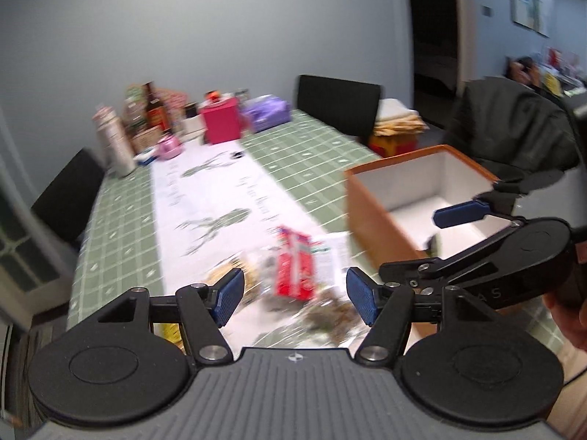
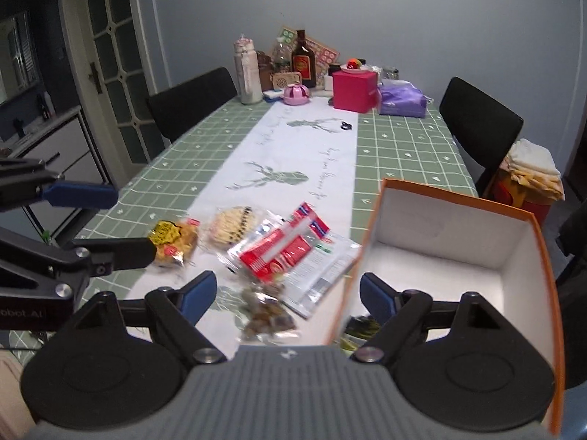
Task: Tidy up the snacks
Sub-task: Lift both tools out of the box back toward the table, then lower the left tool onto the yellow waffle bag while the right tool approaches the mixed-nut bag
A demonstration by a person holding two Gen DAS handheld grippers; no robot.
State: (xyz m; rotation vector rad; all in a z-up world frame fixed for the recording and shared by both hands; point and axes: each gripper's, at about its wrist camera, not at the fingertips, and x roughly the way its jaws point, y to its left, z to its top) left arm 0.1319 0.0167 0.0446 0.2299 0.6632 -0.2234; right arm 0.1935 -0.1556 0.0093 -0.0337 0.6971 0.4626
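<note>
Both tongs stand wide apart with nothing between their blue pads: the left tongs (image 1: pixel 295 293) hang over the near end of the desk (image 2: pixel 403 146), covered in a green checked cloth with a white deer-print runner down its middle, and the right tongs (image 2: pixel 288 295) hang just beside them, straddling the near left wall of the orange cardboard box with a white inside (image 2: pixel 455 242). That box sits open-topped at the right tongs' right, close to the desk's right edge; something dark and yellowish lies at its near inner corner, too blurred to name. Four snack packets lie loose ahead of the tongs, left of the box: a yellow-labelled clear bag of golden pieces (image 2: pixel 172 240) farthest left, a clear pack of pale round biscuits (image 2: pixel 234 225) beside it, a red and white flat packet (image 2: pixel 286 249) whose far end touches the box wall, and a small clear bag of brown nuggets (image 2: pixel 266 315) nearest the right tongs. Beyond them the runner lies bare up to a cluster of bottles and boxes at the far end. Two black chairs flank the desk, one on each long side.
</note>
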